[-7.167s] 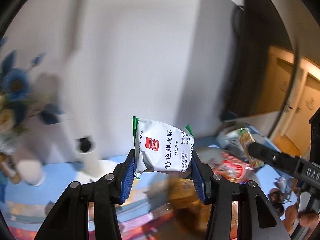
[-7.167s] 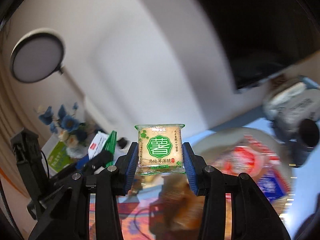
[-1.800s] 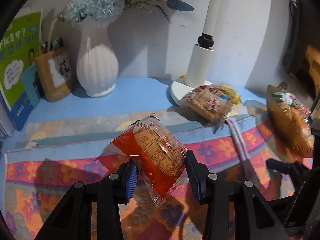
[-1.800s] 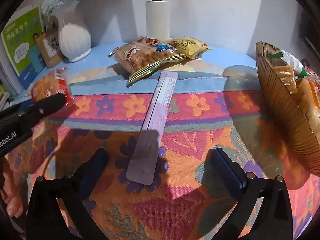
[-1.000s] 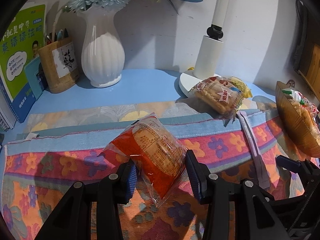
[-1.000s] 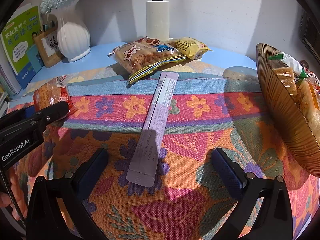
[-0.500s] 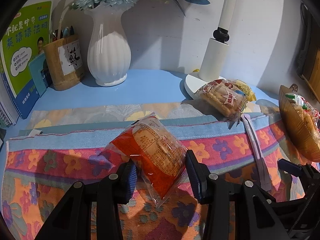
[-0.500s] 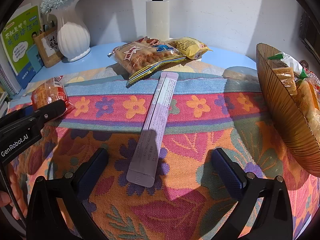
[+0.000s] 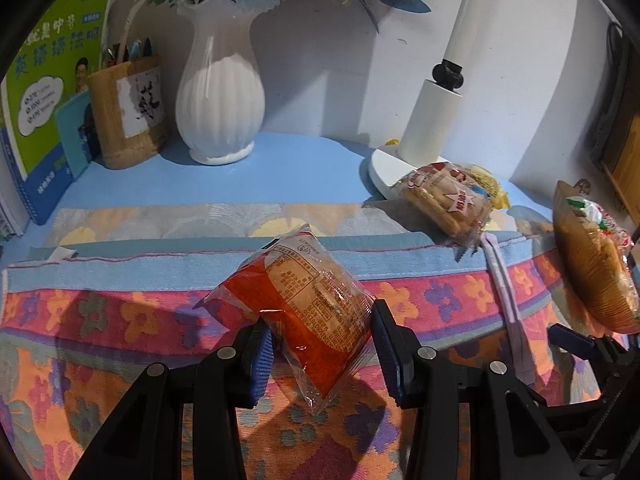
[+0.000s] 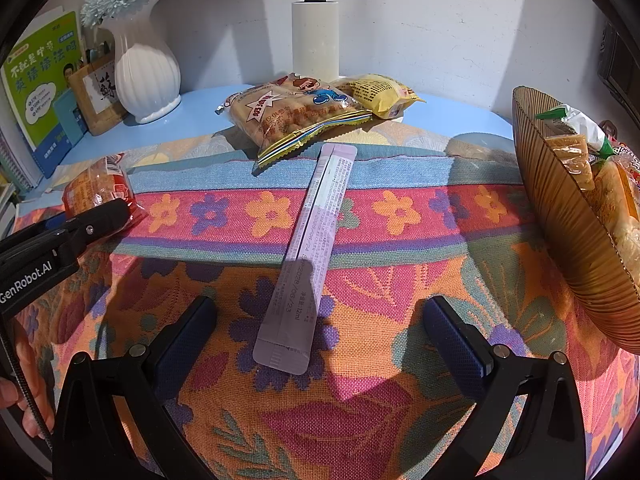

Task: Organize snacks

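My left gripper is shut on an orange-red snack packet, held just above the flowered cloth; the packet also shows at the left of the right wrist view. My right gripper is open, its fingers on either side of the near end of a long lilac stick sachet that lies on the cloth. A bag of biscuits and a yellow packet lie at the lamp base. A wicker basket at the right holds several snacks.
A white vase with blue flowers, a wooden pen holder and books stand at the back left on the blue tabletop. A white lamp post stands at the back middle against the wall.
Earlier both grippers held other packets up near the basket. In the last second the left gripper has drifted slightly with its packet; the right gripper has stayed open around the sachet.
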A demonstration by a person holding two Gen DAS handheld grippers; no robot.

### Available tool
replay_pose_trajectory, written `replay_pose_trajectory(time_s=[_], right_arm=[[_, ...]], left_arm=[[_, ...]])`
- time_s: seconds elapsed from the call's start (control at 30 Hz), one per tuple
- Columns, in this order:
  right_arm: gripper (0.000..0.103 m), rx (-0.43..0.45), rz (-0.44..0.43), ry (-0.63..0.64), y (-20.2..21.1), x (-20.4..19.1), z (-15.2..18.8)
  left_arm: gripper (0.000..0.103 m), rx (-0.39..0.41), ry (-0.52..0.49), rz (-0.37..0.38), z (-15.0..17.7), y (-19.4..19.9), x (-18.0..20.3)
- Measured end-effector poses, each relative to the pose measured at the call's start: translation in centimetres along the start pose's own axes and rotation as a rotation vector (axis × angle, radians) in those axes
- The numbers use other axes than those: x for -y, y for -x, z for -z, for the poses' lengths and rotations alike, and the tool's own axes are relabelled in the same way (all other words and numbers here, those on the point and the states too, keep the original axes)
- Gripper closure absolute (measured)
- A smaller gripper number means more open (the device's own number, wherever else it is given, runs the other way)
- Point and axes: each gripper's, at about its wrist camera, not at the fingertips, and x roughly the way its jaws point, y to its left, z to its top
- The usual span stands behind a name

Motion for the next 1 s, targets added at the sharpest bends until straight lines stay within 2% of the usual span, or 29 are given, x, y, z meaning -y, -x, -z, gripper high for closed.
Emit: replay_pose_trajectory(time_s=[0.63, 0.77, 0.8, 0.83, 0.87, 0.9, 0.93, 1.0], right_arm=[[0.0, -0.007, -0.002, 0.009, 0.0, -0.1, 0.0], [0.0, -0.016, 0.007, -0.037, -0.4, 0.2, -0.6], [0.007, -0.014, 0.011, -0.036, -0.3, 0.1, -0.6], [0.046, -0.003, 0.017, -0.031, -0.1, 0.1, -0.6], [0.081, 0.036, 0.024, -0.031, 0.6, 0.1, -0.4], [0.088, 0.056, 0.025, -0.024, 1.2, 0.2, -0.3], [0.089, 0.061, 0.018, -0.021, 1.4, 0.3, -0.1], [0.089, 0.064, -0.106, -0.054, 1.4, 1.4, 0.1]], left_arm=[[0.059, 0.002, 0.002, 0.008, 0.1, -0.1, 0.0], [0.059, 0.001, 0.005, 0.01, 0.1, -0.1, 0.0], [0.059, 0.002, 0.007, 0.012, 0.1, -0.1, 0.0], [0.059, 0.002, 0.009, 0.014, 0.1, -0.1, -0.1], [0.059, 0.003, 0.01, 0.014, 0.2, -0.1, 0.0], [0.059, 0.004, 0.01, 0.014, 0.2, -0.1, 0.0], [0.059, 0.006, 0.006, 0.02, 0.2, -0.1, 0.1], [0.059, 0.01, -0.002, 0.022, 0.3, 0.0, 0.2]])
